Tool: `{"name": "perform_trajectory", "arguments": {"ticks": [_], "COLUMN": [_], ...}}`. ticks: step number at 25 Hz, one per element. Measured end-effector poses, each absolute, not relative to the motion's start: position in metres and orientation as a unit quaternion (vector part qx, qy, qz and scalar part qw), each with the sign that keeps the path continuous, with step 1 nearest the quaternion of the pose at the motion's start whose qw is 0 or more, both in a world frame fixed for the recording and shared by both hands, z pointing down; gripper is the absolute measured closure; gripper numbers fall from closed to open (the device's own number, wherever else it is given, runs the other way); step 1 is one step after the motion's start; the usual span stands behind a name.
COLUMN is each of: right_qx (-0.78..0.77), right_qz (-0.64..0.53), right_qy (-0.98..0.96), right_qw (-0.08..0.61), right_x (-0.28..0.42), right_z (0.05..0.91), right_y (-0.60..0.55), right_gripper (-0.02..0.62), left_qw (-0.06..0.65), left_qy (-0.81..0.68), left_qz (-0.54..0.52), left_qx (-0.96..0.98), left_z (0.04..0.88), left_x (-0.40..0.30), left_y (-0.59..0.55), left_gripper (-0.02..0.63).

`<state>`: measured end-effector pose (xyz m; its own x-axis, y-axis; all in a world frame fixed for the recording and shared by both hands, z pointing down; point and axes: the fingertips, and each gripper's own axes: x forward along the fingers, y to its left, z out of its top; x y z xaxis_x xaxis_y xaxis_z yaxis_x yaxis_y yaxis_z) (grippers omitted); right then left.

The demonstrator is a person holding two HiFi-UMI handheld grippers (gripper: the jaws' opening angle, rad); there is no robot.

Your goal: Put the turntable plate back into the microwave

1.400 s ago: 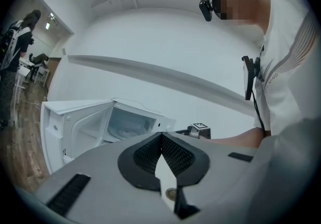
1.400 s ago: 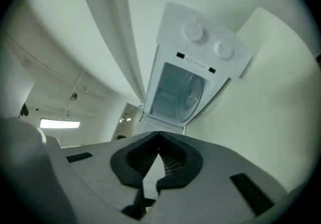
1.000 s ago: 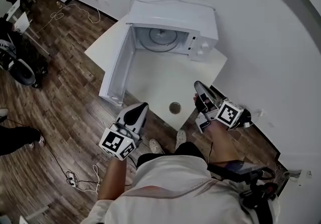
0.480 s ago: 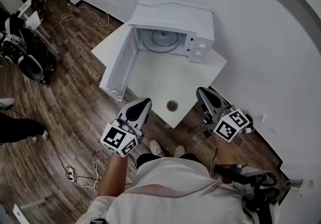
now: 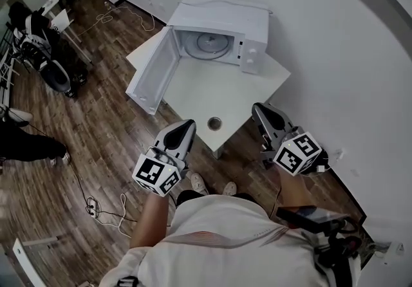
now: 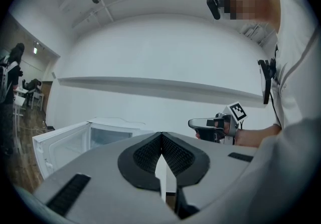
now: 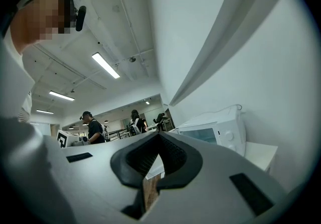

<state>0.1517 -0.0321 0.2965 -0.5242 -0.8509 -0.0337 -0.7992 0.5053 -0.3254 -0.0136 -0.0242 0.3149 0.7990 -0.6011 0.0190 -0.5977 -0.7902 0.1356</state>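
Observation:
The white microwave (image 5: 222, 22) stands at the back of a white table (image 5: 251, 83) with its door (image 5: 153, 73) swung wide open to the left. A round glass turntable plate (image 5: 209, 42) lies inside the cavity. My left gripper (image 5: 183, 130) hangs off the table's near left edge, shut and empty. My right gripper (image 5: 263, 114) hovers off the near right edge, also shut with nothing in it. In the left gripper view the pads (image 6: 173, 155) meet, and the microwave (image 6: 95, 140) and right gripper (image 6: 198, 123) lie beyond. The right gripper view shows the microwave (image 7: 215, 130).
A small round ring-like piece (image 5: 214, 123) lies near the table's front corner. A white wall runs along the right. Wooden floor with cables (image 5: 96, 212) and chairs (image 5: 45, 54) spreads to the left. Other people (image 7: 93, 128) stand far off in the room.
Both grippers have risen and drawn a little away from the table's near corner. The right gripper has rolled, so its marker cube now faces up more. Both stay shut.

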Motion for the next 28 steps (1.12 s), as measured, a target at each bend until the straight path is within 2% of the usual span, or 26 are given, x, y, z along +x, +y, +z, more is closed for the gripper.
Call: {"name": "perform_trajectory", "arguments": {"ticks": [9, 28], "right_qx": [-0.497, -0.508], "right_qz": [-0.104, -0.094], "right_qy": [0.857, 0.852], "right_qw": [0.091, 0.082], "right_x": [0.167, 0.125], "right_z": [0.279, 0.274], "right_y": [-0.011, -0.02], "right_gripper": [0.592, 0.592], "left_qw": [0.045, 0.041], "left_qy": [-0.317, -0.3], "left_qz": [-0.014, -0.017], "left_qx": [0.947, 0.953], "left_z": [0.305, 0.298], "left_x": [-0.004, -0.045], "left_y": [-0.017, -0.029], "left_gripper": [0.595, 0.595]}}
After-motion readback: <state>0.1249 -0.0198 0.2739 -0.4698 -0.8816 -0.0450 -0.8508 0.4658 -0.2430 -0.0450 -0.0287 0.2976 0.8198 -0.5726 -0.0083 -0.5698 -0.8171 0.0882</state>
